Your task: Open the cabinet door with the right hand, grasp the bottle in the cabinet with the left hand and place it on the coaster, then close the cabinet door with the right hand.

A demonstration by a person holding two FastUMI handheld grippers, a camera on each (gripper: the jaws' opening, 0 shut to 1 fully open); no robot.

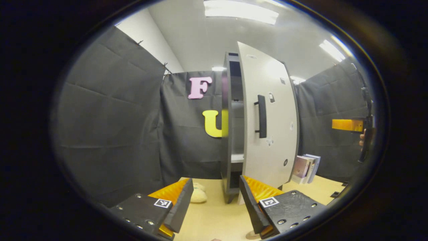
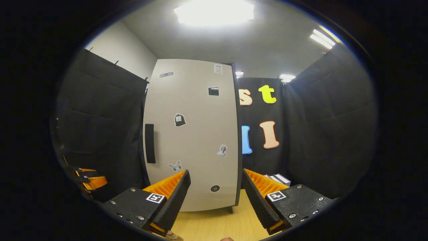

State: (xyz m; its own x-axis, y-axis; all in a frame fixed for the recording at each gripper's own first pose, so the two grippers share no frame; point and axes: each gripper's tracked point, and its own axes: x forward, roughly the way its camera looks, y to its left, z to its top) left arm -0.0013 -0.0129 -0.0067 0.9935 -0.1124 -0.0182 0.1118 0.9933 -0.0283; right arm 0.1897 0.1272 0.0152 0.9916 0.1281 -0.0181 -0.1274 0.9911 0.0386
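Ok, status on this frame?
Both tools open, empty: left, right. Cabinet door partly open, handle free. Bottle not visible. Nothing blocking.

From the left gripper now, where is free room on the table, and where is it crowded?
Bare table lies ahead of the left gripper, bordered by the pale soft item on one side and the cabinet foot ahead. The cabinet door stands ajar; the gap beside it looks narrow for a hand. The books crowd the corner past the door.

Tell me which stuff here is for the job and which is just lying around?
For the job: cabinet door, its handle, left tool, right tool.
Just lying around: books, pale soft thing on the table.
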